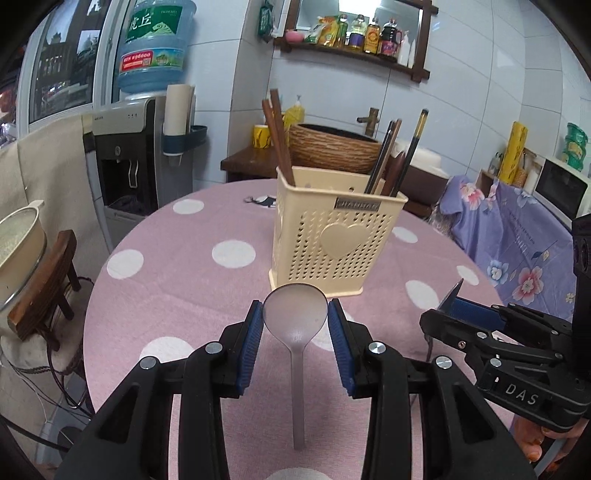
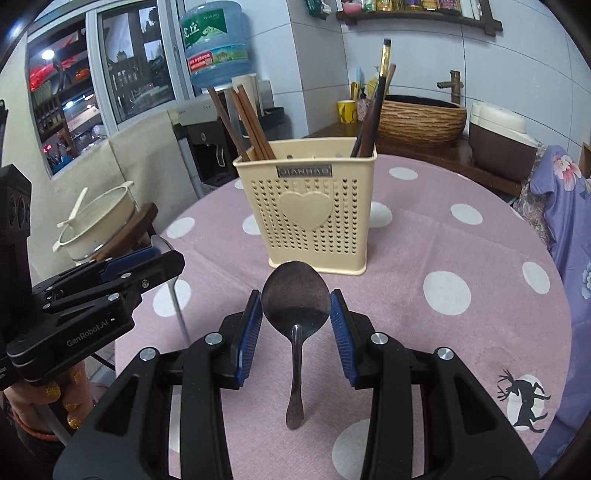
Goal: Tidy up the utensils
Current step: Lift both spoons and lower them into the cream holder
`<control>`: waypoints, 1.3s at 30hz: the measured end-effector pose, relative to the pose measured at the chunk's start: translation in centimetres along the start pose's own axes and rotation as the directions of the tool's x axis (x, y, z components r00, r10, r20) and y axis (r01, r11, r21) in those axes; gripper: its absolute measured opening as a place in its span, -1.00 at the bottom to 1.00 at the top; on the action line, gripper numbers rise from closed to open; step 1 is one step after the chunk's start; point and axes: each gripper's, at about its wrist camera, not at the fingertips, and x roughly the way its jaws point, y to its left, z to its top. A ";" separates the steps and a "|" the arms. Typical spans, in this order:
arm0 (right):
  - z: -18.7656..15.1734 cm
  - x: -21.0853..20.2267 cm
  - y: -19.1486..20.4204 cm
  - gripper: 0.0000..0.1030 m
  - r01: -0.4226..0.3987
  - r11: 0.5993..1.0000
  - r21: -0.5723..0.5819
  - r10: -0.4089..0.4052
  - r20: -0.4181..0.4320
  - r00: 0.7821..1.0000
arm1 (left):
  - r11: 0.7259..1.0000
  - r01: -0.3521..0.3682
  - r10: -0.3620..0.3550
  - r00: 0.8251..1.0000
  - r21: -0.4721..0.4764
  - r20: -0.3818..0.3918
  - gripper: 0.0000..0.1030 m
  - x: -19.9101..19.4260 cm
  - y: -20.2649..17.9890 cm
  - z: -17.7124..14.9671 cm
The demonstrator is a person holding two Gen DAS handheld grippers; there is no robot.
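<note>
Fingers of left gripper point(image 1: 295, 314) on pale spoon point(image 1: 295, 317), right gripper point(image 2: 295, 306) on dark spoon point(image 2: 295, 299).

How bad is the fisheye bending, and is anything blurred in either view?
Left wrist view: strong bending, black corners; spoon and holder sharp, shelf bottles slightly soft. Right wrist view: same bending; dark spoon crisp, window scene murky.

Ahead of each tool point(image 1: 295, 314) stands the cream utensil holder point(image 1: 332, 236), chopsticks point(image 1: 279, 144) jutting from its top; bare worktop point(image 1: 177, 288) lies open on either side of it.
</note>
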 end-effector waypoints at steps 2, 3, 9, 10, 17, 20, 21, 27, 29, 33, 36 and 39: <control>0.3 -0.4 0.1 -0.26 0.004 1.000 -0.006 -0.004 0.005 1.000 | 1.000 0.010 -0.010 1.000 -0.001 0.004 -0.30 -0.1 0.0 0.2; 0.4 -0.4 0.2 -0.26 0.009 1.000 -0.007 -0.009 0.009 1.000 | 1.000 0.008 -0.008 1.000 -0.003 0.003 -0.30 0.0 0.0 0.2; 0.2 -0.1 0.0 -0.26 0.013 1.000 0.001 -0.013 0.007 1.000 | 1.000 0.006 -0.006 1.000 -0.024 0.010 -0.30 -0.1 0.4 0.2; 0.2 -0.2 0.1 -0.26 0.013 1.000 0.002 -0.013 0.009 1.000 | 1.000 0.006 -0.006 1.000 -0.023 0.014 -0.30 -0.2 0.4 0.2; 1.1 -1.0 0.2 -0.26 0.000 1.000 -0.008 0.001 0.047 0.999 | 1.000 0.024 -0.023 0.999 -0.015 0.046 -0.30 -1.2 0.2 1.1; 2.3 -1.4 0.4 -0.26 -0.007 1.000 -0.019 0.008 0.079 0.997 | 0.999 0.043 -0.043 0.997 -0.007 0.061 -0.30 -1.5 0.0 2.2; 2.9 -1.6 0.5 -0.26 -0.006 1.000 -0.023 0.009 0.096 0.995 | 0.999 0.053 -0.052 0.996 -0.007 0.066 -0.30 -1.6 0.0 2.6; 8.7 -2.9 0.6 -0.26 0.021 0.999 -0.029 -0.014 0.227 0.974 | 0.999 0.054 -0.054 0.983 0.000 0.176 -0.30 -3.2 -0.3 8.2; 11.2 -3.4 0.8 -0.26 0.031 0.999 -0.040 -0.019 0.271 0.962 | 0.998 0.067 -0.065 0.971 -0.003 0.231 -0.30 -3.8 -0.5 10.4; 15.6 -4.1 1.2 -0.26 0.074 0.996 -0.053 -0.050 0.371 0.927 | 0.994 0.100 -0.082 0.941 -0.039 0.328 -0.30 -4.4 -0.7 15.1; 17.7 -3.6 1.2 -0.26 0.094 0.994 -0.059 -0.062 0.405 0.912 | 0.992 0.106 -0.076 0.927 -0.063 0.367 -0.30 -3.6 -0.8 17.0; 18.3 -2.1 0.7 -0.26 0.119 0.992 -0.049 -0.089 0.408 0.909 | 0.994 0.082 -0.051 0.924 -0.066 0.380 -0.30 -1.8 -1.1 17.3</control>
